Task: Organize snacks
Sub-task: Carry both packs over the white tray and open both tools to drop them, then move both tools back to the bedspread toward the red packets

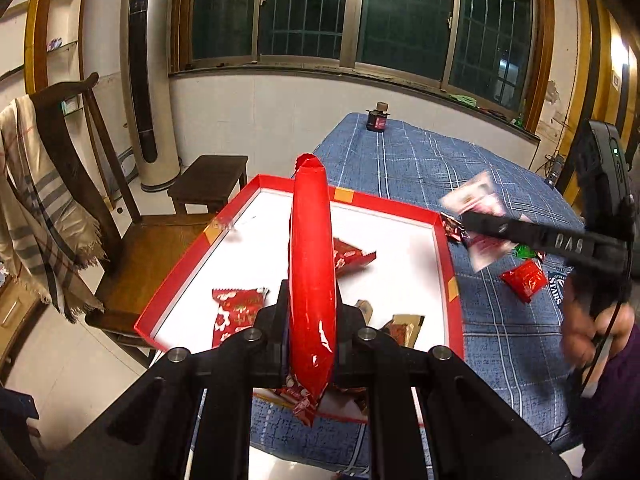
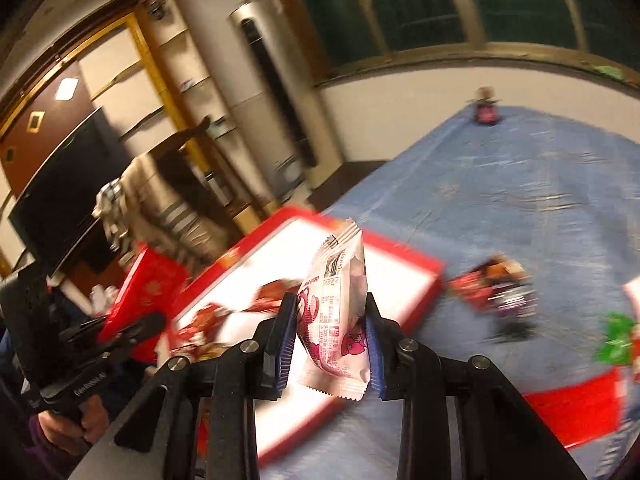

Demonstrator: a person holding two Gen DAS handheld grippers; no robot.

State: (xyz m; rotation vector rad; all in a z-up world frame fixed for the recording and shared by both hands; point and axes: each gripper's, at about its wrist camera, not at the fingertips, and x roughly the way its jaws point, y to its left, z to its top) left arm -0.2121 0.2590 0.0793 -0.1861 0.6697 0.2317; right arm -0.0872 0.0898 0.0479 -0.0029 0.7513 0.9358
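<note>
**Both claws loaded, box below and ahead**

The left claw [image 1: 311,332] is clenched on a long red stick pack [image 1: 311,264]. The stick's long axis runs straight forward along the fingers, its crimped tip out over the middle of the open red box [image 1: 443,248]. The white floor of the box lies directly beneath and ahead of this claw, so a short drop should be all that is needed.

The right claw [image 2: 329,340] grasps a white-and-pink packet [image 2: 340,312] held upright, pinched across its narrow sides. From this claw the box lies ahead and to the left, its near right corner just past the packet. The left claw looks nearer to the drop; the right has yet to cross the rim.

Counts, as far as they can be read: one box, on the blue checked counter [image 1: 440,168]. Inside it, at least four wrapped snacks, two red and two brownish near the claw. On the counter beside it, three or four loose packets, blurred. One dark jar [image 1: 378,117] stands at the far end.
</note>
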